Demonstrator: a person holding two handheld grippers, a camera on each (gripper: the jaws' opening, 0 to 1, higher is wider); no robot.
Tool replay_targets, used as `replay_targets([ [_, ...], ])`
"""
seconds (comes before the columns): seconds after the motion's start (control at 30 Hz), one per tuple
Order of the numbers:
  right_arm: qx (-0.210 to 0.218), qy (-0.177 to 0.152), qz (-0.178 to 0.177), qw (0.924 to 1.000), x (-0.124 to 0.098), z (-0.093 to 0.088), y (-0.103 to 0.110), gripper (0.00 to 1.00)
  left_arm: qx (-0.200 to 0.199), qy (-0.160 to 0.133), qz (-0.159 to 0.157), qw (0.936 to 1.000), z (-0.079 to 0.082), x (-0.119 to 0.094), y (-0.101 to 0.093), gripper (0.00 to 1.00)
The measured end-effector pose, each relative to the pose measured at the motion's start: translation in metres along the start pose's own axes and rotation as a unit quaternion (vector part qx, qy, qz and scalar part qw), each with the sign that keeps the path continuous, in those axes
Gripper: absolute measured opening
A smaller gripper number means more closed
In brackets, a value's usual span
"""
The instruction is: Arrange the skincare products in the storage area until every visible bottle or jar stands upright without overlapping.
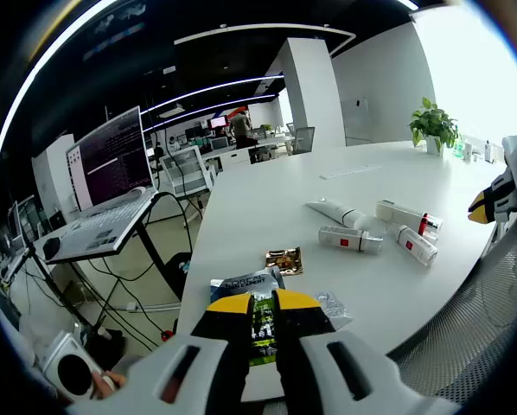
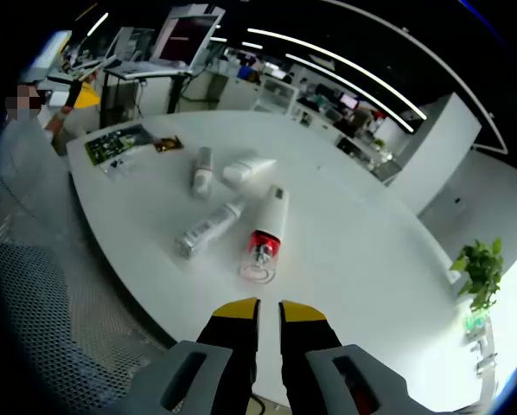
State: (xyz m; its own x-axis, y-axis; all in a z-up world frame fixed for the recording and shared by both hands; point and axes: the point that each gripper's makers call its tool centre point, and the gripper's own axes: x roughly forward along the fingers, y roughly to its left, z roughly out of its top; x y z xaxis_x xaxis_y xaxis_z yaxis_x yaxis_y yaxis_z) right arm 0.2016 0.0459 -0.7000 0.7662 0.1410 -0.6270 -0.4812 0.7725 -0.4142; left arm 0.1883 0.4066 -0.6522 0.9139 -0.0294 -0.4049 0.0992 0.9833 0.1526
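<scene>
Left tool (image 1: 263,304) hangs over the near edge of the white tabletop (image 1: 267,216), jaws nearly pressed together with a thin gap, pinching nothing — just beyond its tips lies a green-and-black sachet pack (image 1: 254,303) flat on the tabletop, with a small gold foil packet (image 1: 284,259) just past it and a clear wrapper (image 1: 332,304) beside it. Further out, four skincare items all lie on their sides: a white tube (image 1: 335,213), a white bottle with red label (image 1: 350,239), a bottle with red band (image 1: 408,214) and another white bottle (image 1: 416,245), near each other but not stacked. Right tool (image 2: 258,313) hovers over the tabletop's opposite edge, jaws also nearly together, empty. In the right gripper view the red-banded bottle lies closest, its open clear end toward the tool, the rest beyond it — all down, none upright. The right tool also shows at the right edge of the left gripper view. Laptop (image 1: 111,186) on a stand to the left, potted plant (image 1: 433,125) at the tabletop's far end, mesh chair back (image 1: 483,303) at right.
</scene>
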Motion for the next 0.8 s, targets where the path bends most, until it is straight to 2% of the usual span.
replay_targets([
  [0.47,-0.020,0.014,0.001,0.9997,0.002,-0.009,-0.002,0.06,-0.022,-0.021,0.008,0.9995,0.008,0.000,-0.001,0.03],
  [0.6,-0.024,0.025,-0.007,0.9994,0.002,-0.017,-0.012,0.05,-0.031,-0.027,-0.004,0.9991,0.012,0.001,-0.013,0.03],
  [0.8,-0.008,0.028,-0.021,0.9994,-0.002,-0.027,-0.029,0.01,-0.020,-0.037,-0.015,0.9990,0.017,0.002,-0.031,0.05],
])
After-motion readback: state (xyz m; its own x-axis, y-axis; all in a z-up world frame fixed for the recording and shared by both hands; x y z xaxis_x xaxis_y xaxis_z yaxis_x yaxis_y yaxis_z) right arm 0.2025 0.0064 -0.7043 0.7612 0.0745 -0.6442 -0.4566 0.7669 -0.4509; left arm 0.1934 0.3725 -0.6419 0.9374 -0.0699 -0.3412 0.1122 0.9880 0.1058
